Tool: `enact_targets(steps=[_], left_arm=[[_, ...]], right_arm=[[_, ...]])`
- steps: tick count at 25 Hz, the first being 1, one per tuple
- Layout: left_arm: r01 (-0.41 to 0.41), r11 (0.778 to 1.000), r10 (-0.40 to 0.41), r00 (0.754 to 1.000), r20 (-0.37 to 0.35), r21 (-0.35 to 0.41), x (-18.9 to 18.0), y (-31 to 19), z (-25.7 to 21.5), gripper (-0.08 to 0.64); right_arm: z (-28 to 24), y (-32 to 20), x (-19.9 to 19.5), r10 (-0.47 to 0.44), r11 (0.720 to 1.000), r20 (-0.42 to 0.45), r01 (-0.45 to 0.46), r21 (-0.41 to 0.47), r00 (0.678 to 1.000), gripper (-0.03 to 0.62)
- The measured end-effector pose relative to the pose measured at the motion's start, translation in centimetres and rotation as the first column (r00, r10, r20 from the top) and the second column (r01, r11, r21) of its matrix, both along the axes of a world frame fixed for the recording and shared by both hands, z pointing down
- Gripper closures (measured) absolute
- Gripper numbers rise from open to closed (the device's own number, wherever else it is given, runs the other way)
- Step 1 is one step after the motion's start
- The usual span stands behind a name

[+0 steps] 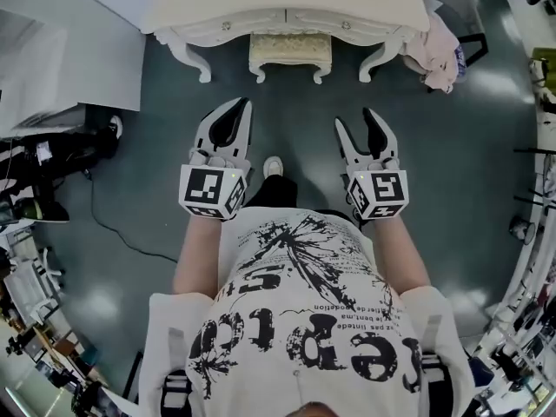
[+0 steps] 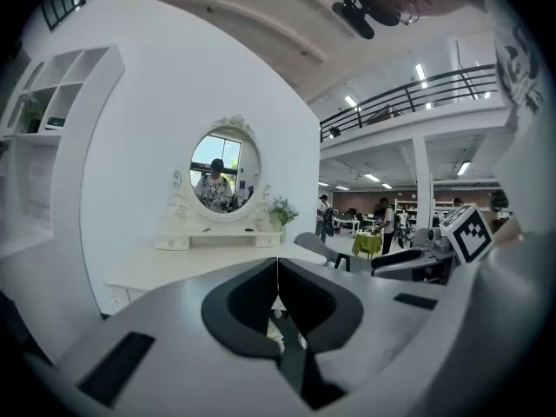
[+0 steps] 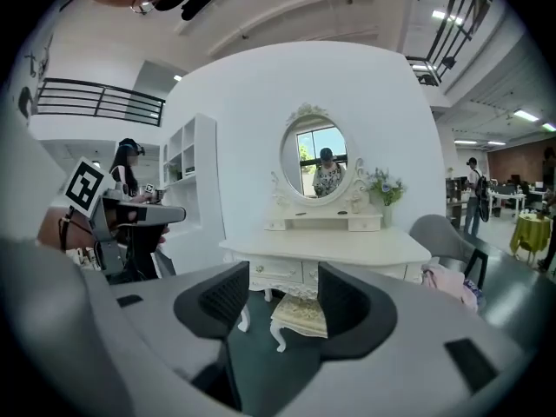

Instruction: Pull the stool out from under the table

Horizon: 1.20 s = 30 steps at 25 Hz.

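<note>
The cream stool with curved white legs stands tucked under the white dressing table at the top of the head view. Both grippers hover over the dark floor well short of it, pointing toward it. My left gripper is shut, its tips together with nothing between them; in its own view the left gripper shows the jaws meeting in front of the table. My right gripper is open and empty. The right gripper view frames the stool between the spread jaws of the right gripper.
A grey chair draped with pink cloth stands right of the table. A white cabinet and dark equipment sit at the left, with a cable on the floor. An oval mirror tops the table. My foot is between the grippers.
</note>
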<state>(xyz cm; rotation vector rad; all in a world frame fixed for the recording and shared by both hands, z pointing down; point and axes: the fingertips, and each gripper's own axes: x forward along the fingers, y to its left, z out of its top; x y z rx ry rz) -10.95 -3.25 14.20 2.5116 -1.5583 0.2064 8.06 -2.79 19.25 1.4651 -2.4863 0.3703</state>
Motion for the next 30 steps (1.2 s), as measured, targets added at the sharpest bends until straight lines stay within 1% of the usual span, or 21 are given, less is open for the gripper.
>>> enact_targets(steps=[3,6,12,15,18,20,25,28,30], left_arm=[[-0.044,0.999,0.044,0.999,0.003,-0.022,-1.8,-3.5,1.0,0.540],[-0.066,0.996,0.065,0.998,-0.013,-0.052,-2.7,-6.4,3.4,0.540],[-0.064,0.990,0.059,0.997,-0.041,-0.127,-1.5,-9.6,11.8,0.539],[-0.046,0.987,0.039,0.998,-0.051,-0.153,-1.1,-10.8,16.5,0.540],[-0.027,0.985,0.014,0.997,-0.076,-0.169,-1.2,-11.9,21.7,0.540],[-0.017,0.985,0.003,0.997,-0.079,-0.169,-1.3,-13.0,25.6,0.540],[0.000,0.984,-0.005,1.000,-0.027,-0.176,-1.0,-14.4,35.4,0.540],[0.019,0.978,-0.018,1.000,0.006,-0.210,-1.0,-14.8,41.4,0.540],[0.019,0.974,-0.017,1.000,0.013,-0.226,-0.9,-14.9,44.8,0.540]], right_arm=[[1.5,-2.6,-1.5,0.029,0.999,-0.018,-0.029,-0.044,0.999,0.351],[4.0,-5.2,-2.1,0.049,0.995,-0.041,-0.052,-0.082,0.998,0.351],[11.9,-9.3,-0.9,0.055,0.979,-0.070,-0.068,-0.190,0.996,0.351],[16.3,-11.2,-0.7,0.047,0.974,-0.082,-0.064,-0.216,0.996,0.352],[21.8,-13.3,-0.5,0.044,0.977,-0.109,-0.065,-0.204,0.993,0.352],[26.3,-15.0,-0.4,0.040,0.978,-0.138,-0.067,-0.197,0.990,0.353],[37.3,-17.3,-0.1,0.032,0.969,-0.192,-0.077,-0.235,0.981,0.351],[43.3,-18.2,-0.1,0.013,0.964,-0.213,-0.069,-0.256,0.977,0.351],[46.9,-18.7,0.2,0.006,0.961,-0.230,-0.069,-0.267,0.973,0.351]])
